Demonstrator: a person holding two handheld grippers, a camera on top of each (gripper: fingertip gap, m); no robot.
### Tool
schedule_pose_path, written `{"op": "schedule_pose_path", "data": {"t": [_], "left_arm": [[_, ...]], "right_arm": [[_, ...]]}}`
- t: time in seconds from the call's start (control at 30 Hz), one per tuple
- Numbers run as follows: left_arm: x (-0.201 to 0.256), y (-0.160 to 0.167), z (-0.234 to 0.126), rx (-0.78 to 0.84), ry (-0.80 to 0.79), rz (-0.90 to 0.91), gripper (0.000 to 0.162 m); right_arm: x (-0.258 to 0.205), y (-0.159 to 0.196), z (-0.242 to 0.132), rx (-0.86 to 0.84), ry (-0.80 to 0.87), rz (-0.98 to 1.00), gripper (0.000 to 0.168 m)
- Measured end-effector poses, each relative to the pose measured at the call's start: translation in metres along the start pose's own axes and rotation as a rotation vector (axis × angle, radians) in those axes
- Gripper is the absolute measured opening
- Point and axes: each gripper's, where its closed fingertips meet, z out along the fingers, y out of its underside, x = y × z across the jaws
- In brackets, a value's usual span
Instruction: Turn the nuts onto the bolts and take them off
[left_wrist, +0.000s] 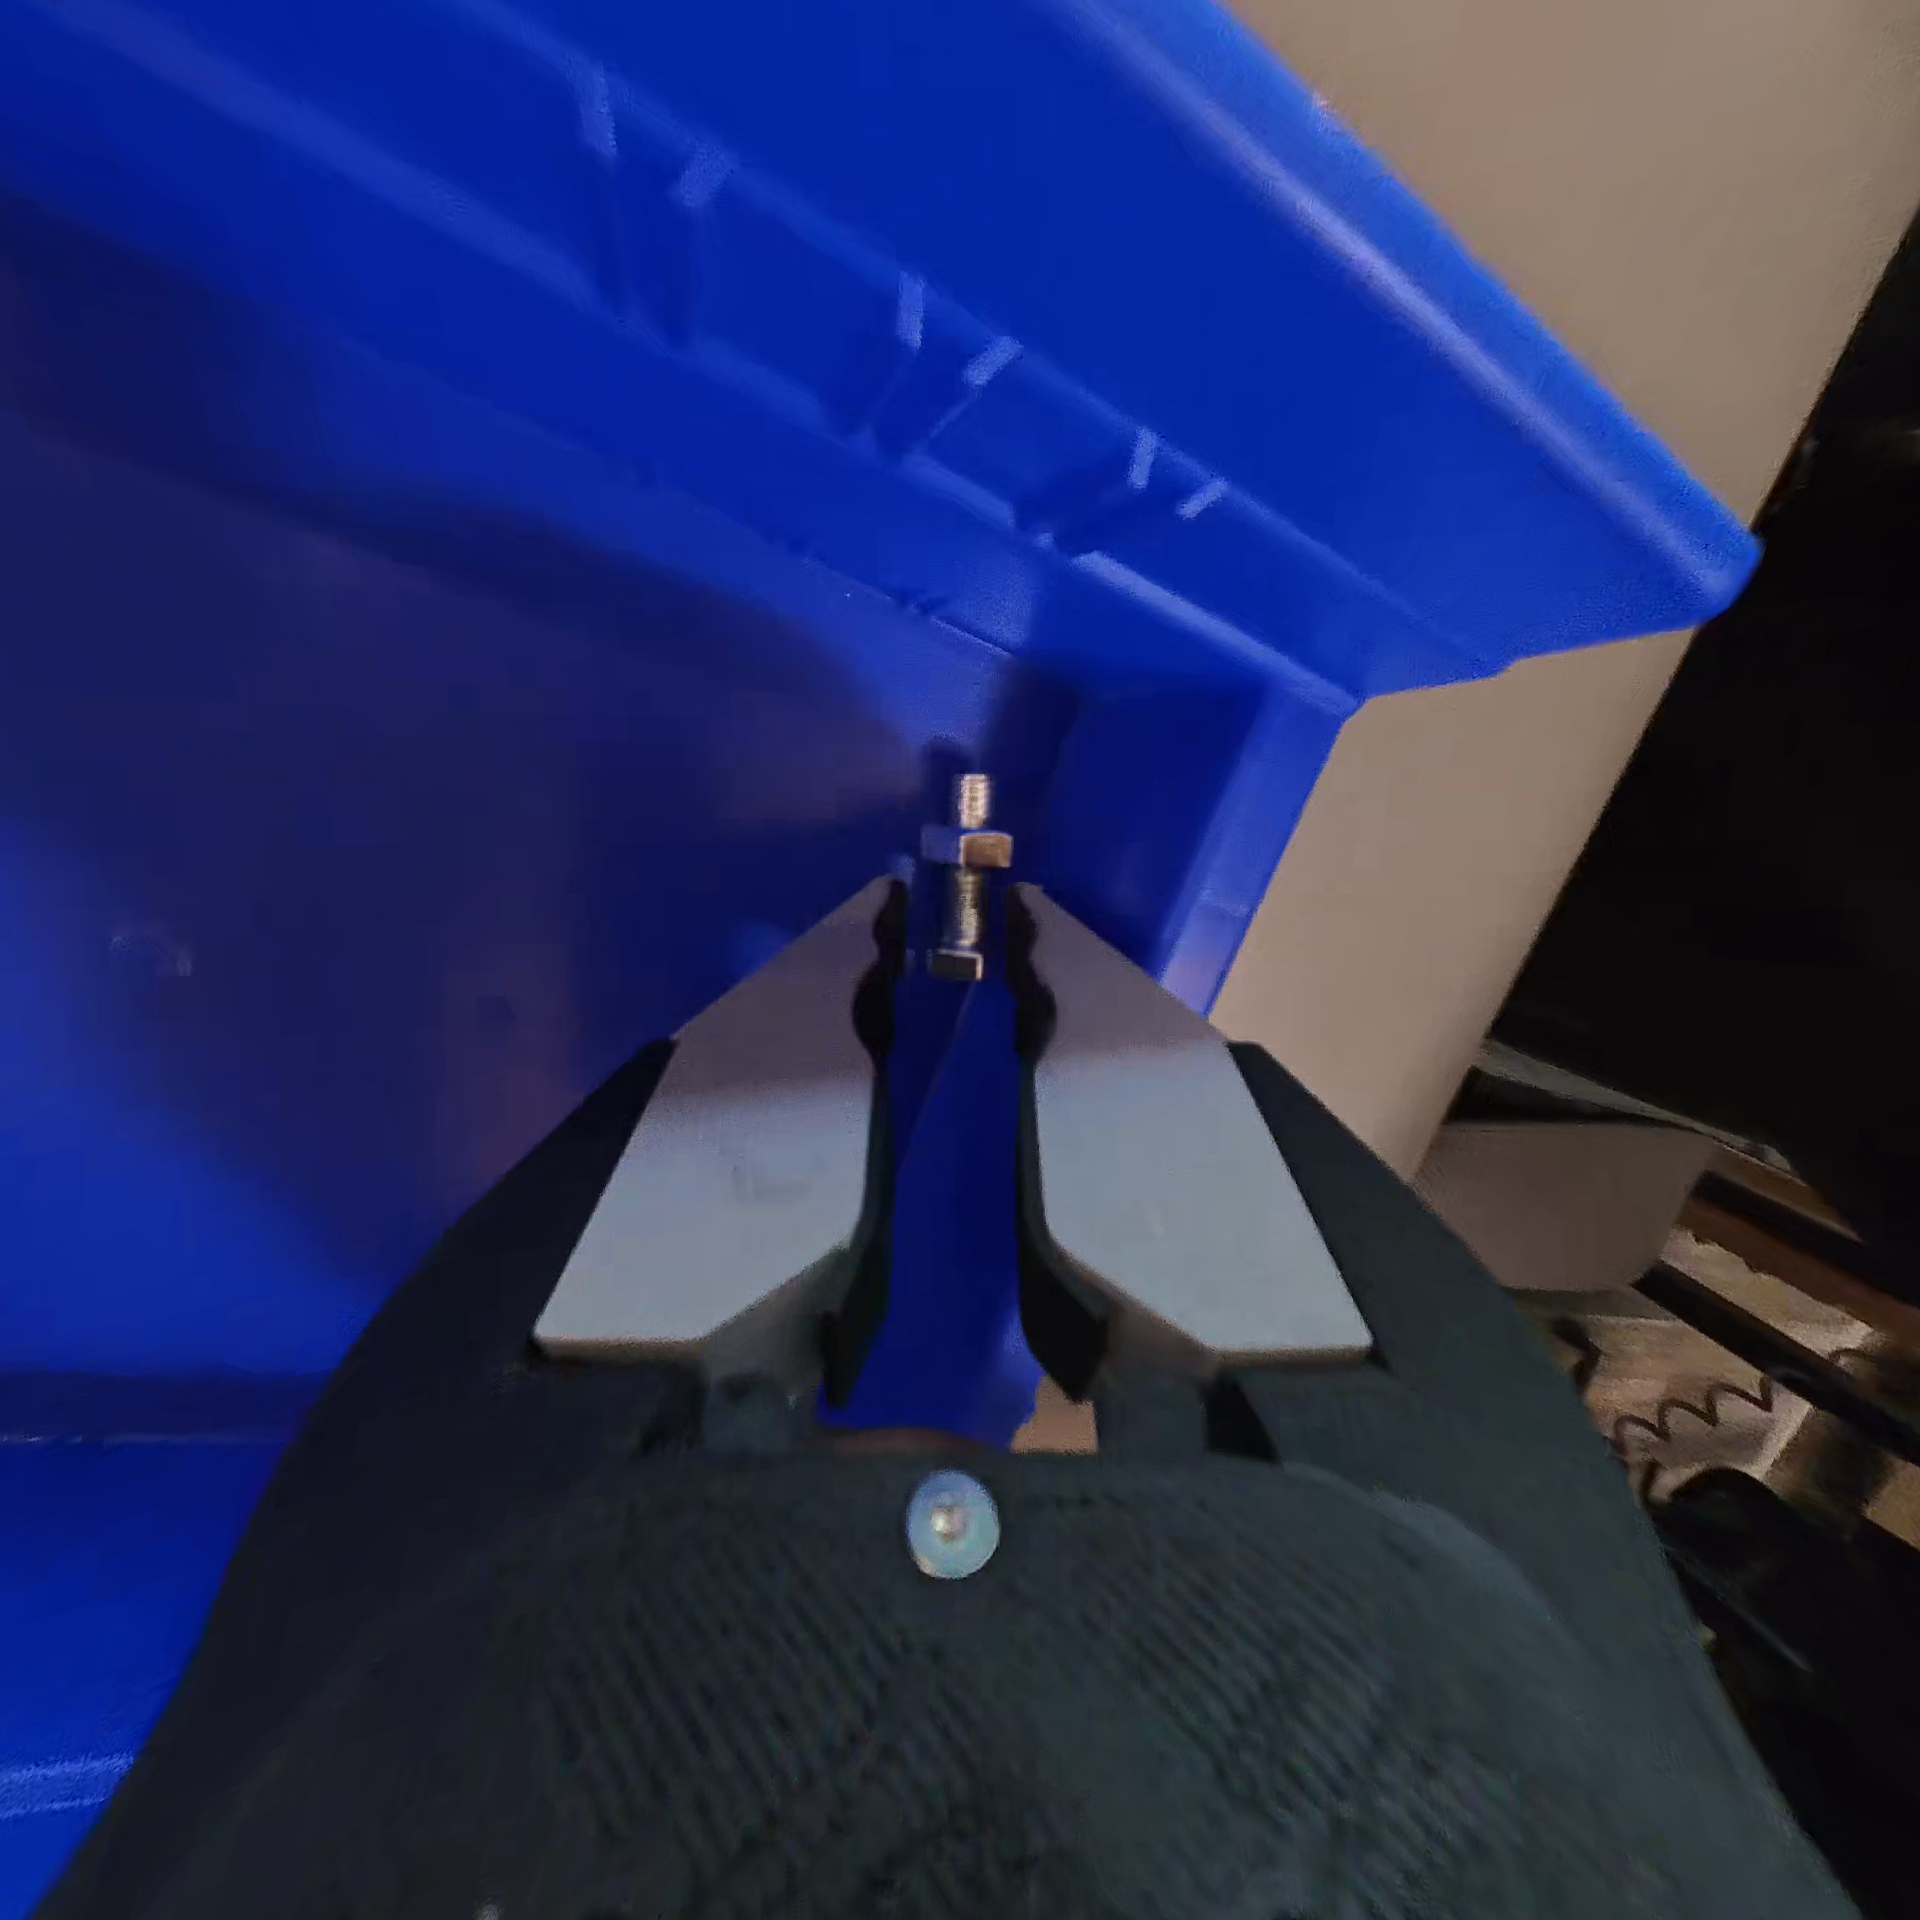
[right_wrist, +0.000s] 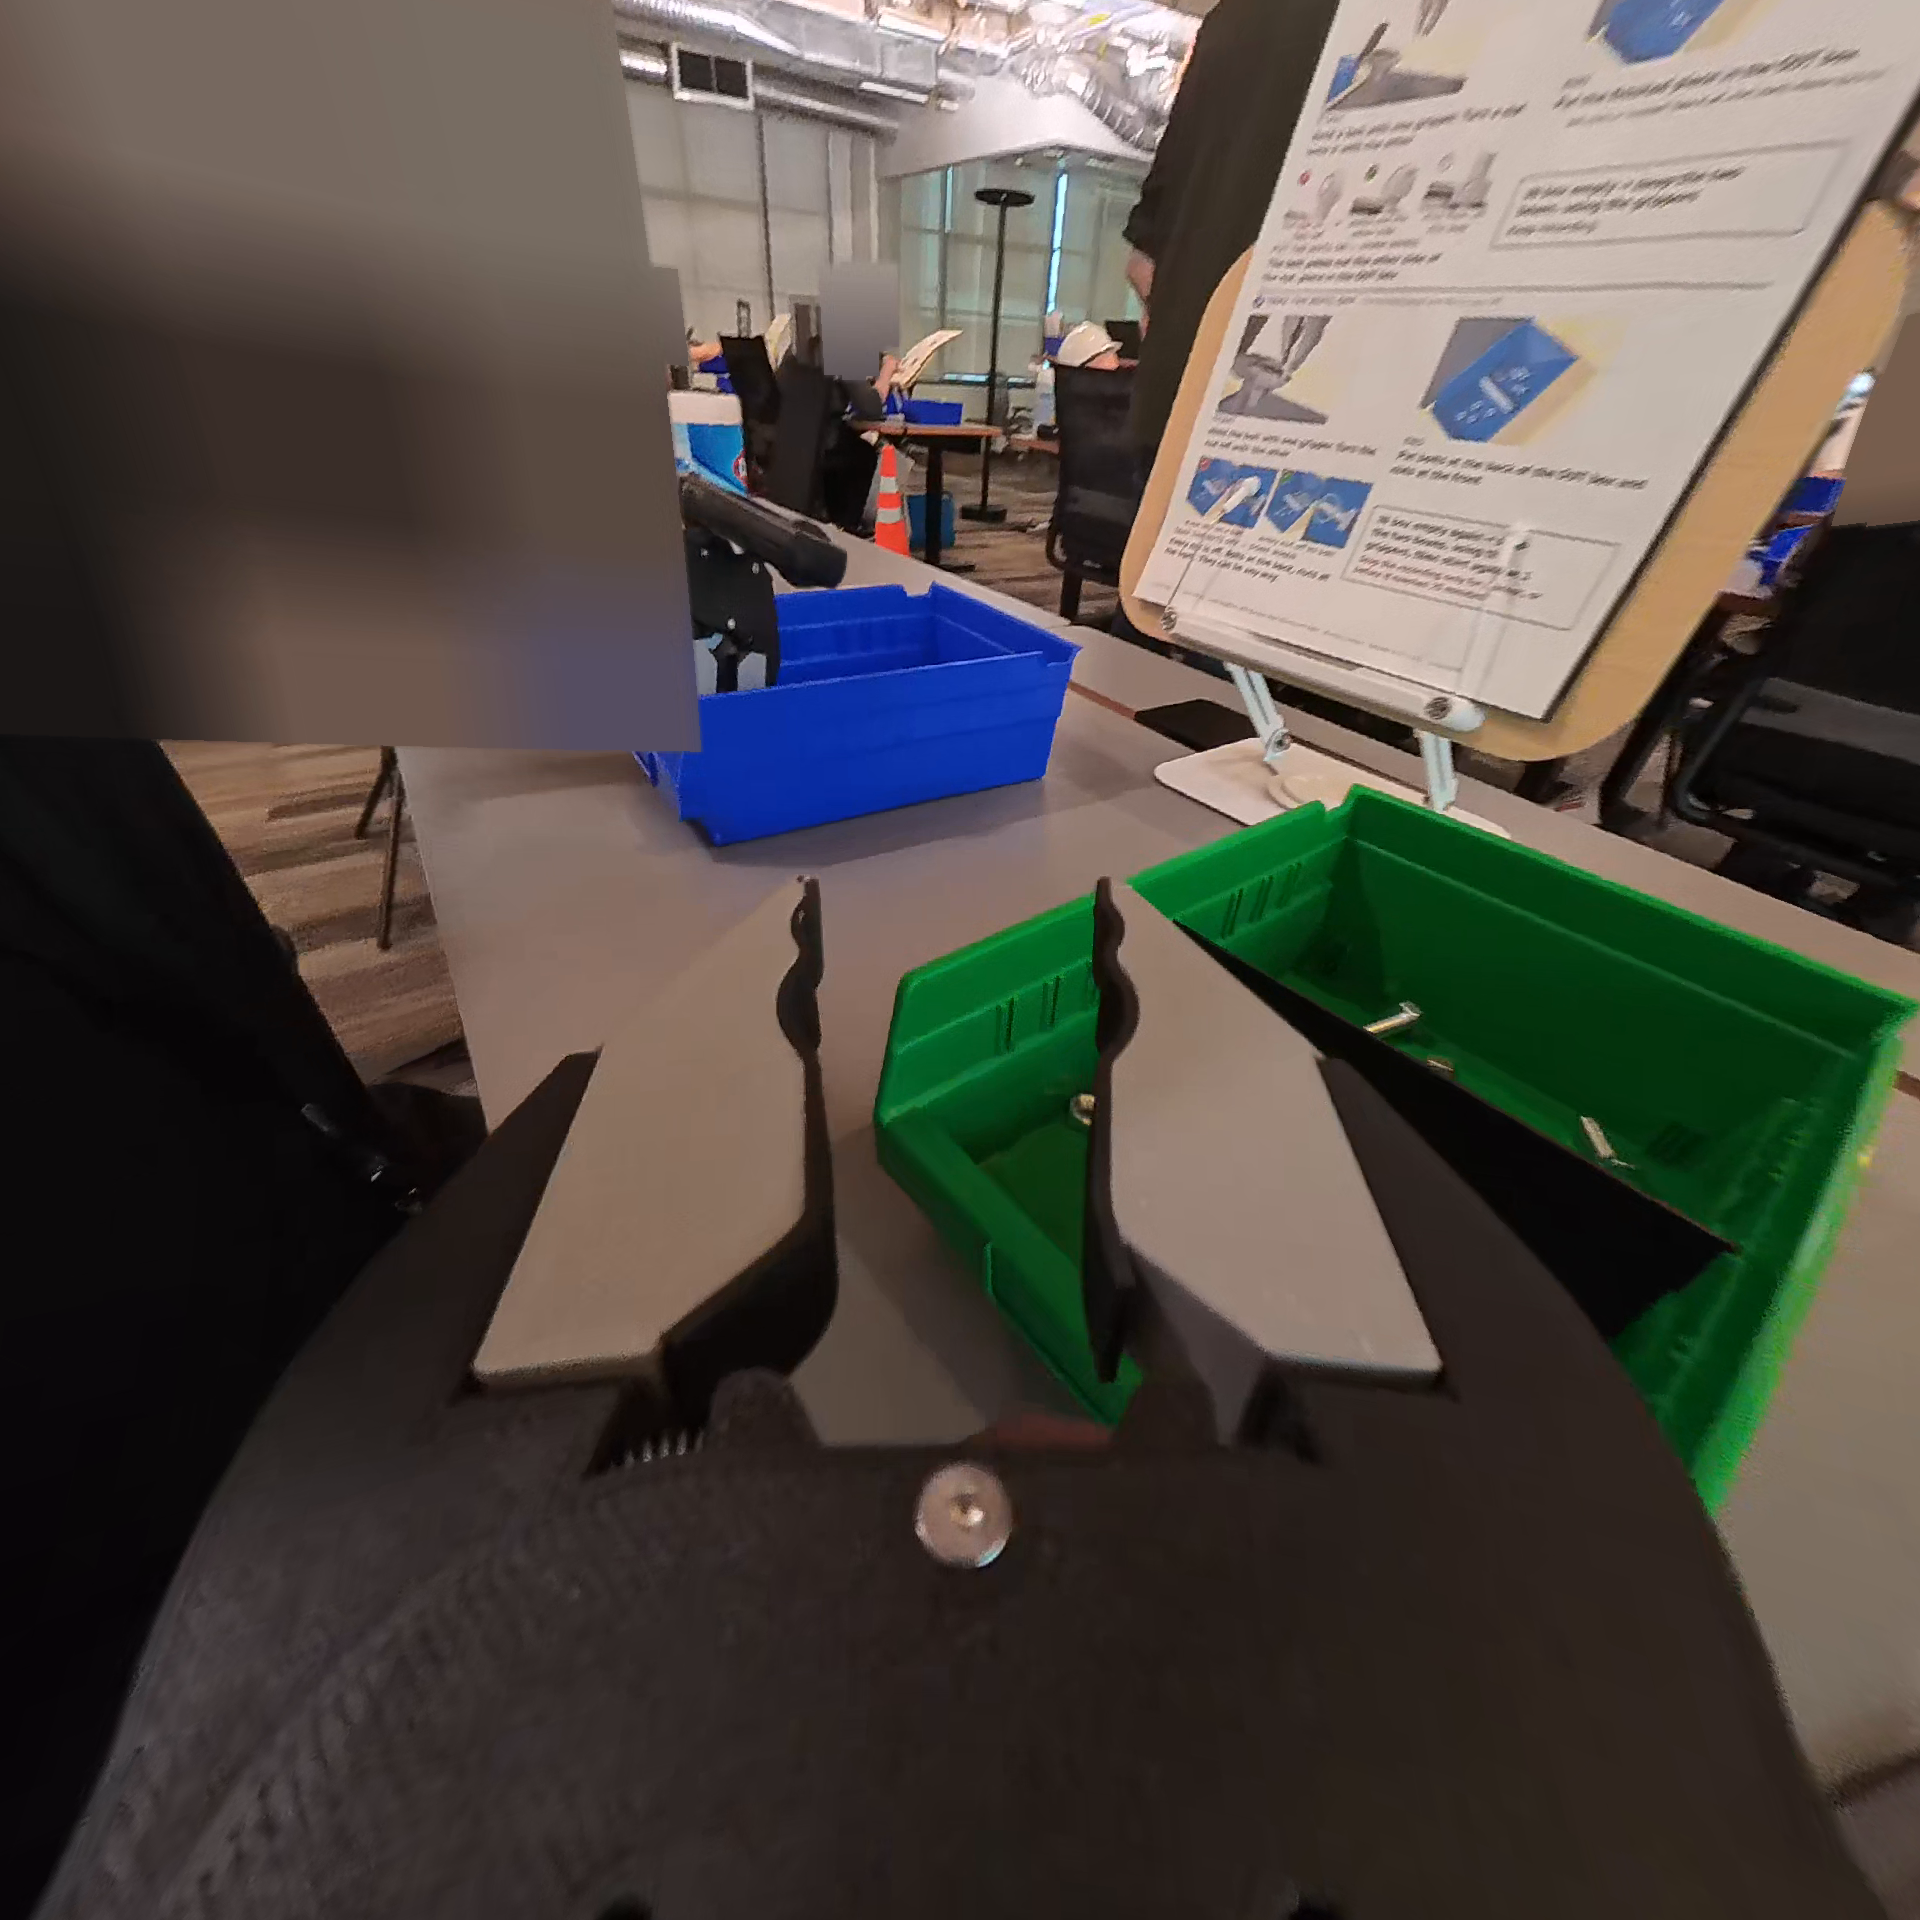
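Observation:
In the left wrist view my left gripper reaches into the corner of a blue bin. A small steel bolt with a nut threaded on it lies between the fingertips, with a narrow gap on each side. The jaws stand slightly apart. In the right wrist view my right gripper is wide open and empty, held over the grey table beside a green bin. The green bin holds a nut in its near section and bolts behind a black divider.
The blue bin stands farther back on the table with the left gripper in it. An instruction board on a white stand is at the back right. A person in dark clothes is on the left. My right fingertips sit around 45 cm from my left ones.

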Motion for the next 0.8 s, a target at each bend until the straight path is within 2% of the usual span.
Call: {"op": "schedule_pose_path", "data": {"t": [0.07,0.13,0.17,0.23,0.3,0.43,0.5,0.57,0.63,0.7,0.8], "left_arm": [[0.0,-0.002,0.001,-0.008,-0.034,0.013,0.017],[-0.012,-0.008,-0.001,0.01,-0.149,0.016,0.026],[-0.021,-0.012,-0.001,0.029,-0.234,0.018,0.025],[-0.03,-0.011,-0.001,0.028,-0.361,0.041,0.01],[-0.028,-0.008,-0.001,0.017,-0.385,0.014,0.015],[-0.03,-0.009,-0.001,0.045,-0.385,-0.017,0.008],[-0.031,-0.009,-0.002,0.069,-0.386,-0.021,0.007],[-0.041,-0.009,-0.013,0.094,-0.482,-0.027,0.007],[-0.043,-0.02,-0.039,0.2,-0.567,-0.039,0.007],[-0.033,-0.044,-0.074,0.389,-0.626,-0.043,0.006],[0.023,-0.114,-0.133,0.784,-0.657,0.059,0.006]], "right_arm": [[0.0,-0.003,-0.013,0.019,0.023,-0.001,0.048],[-0.003,-0.007,-0.025,0.045,0.041,-0.007,0.047],[-0.006,-0.009,-0.03,0.06,0.041,-0.009,0.047],[-0.014,-0.011,-0.04,0.081,0.04,-0.016,0.047],[-0.022,-0.012,-0.05,0.094,0.044,-0.023,0.046],[-0.037,-0.017,-0.066,0.162,0.03,-0.003,0.042],[-0.038,-0.016,-0.065,0.186,0.015,0.072,0.037],[-0.028,-0.006,-0.054,0.145,0.034,0.173,0.04],[-0.026,0.001,-0.041,0.105,0.007,0.249,0.044],[-0.024,0.001,-0.027,0.081,-0.001,0.27,0.047],[-0.014,-0.007,-0.006,0.083,0.032,0.27,0.047]]}}
